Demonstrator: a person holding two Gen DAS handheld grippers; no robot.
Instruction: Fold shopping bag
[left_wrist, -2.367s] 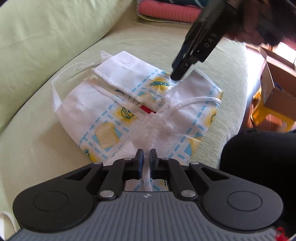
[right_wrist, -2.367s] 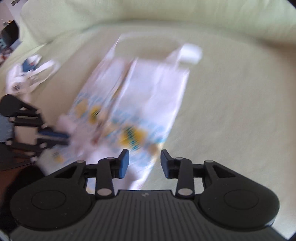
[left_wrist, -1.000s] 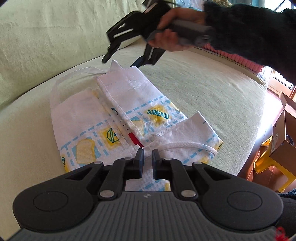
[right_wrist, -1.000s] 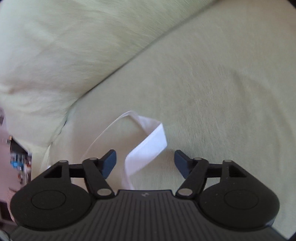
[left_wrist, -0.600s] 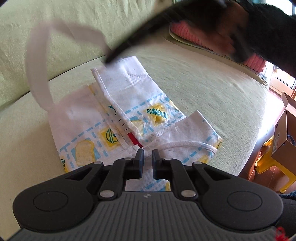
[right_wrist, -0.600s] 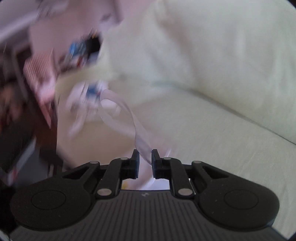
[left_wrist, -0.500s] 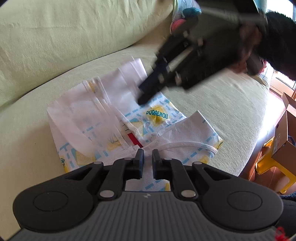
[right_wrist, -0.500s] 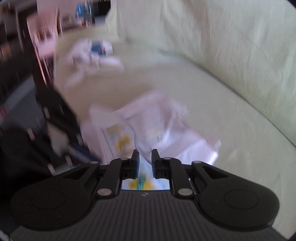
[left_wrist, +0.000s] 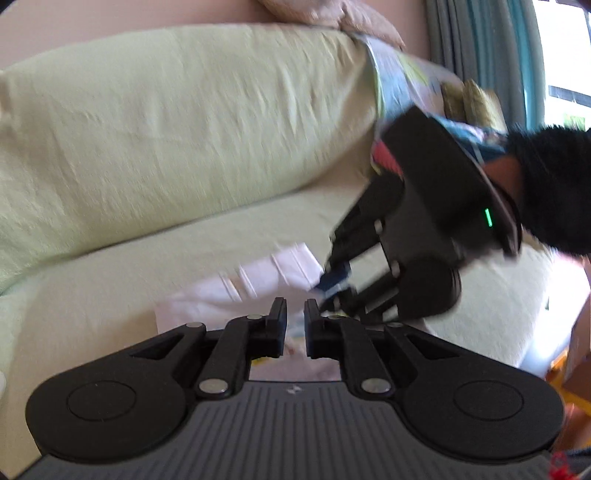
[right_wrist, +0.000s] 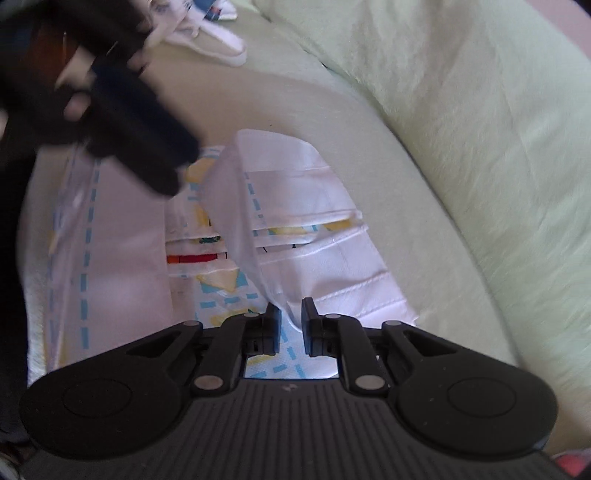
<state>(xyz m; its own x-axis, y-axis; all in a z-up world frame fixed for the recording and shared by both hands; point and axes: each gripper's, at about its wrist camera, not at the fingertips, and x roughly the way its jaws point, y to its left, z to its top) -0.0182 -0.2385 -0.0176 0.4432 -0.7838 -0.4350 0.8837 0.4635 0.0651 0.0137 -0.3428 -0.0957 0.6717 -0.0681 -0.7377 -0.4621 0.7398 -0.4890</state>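
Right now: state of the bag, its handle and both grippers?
shopping bag: partly folded, lying on the sofa seat
bag handle: lifted off the bag, its strap running between the right gripper's fingers
right gripper: jaws closing on the handle strap
left gripper: nearly shut, bag fabric between its fingers

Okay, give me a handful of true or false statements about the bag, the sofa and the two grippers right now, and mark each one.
1. The shopping bag lies on a pale green sofa. True.
2. The right gripper has a white handle strap between its closing jaws. True.
3. The bag is plain black. False: it is white with blue dashed lines and yellow patches.
4. The left gripper stands wide open. False: its jaws are nearly shut.
5. The bag lies on a wooden floor. False: it rests on the sofa seat.
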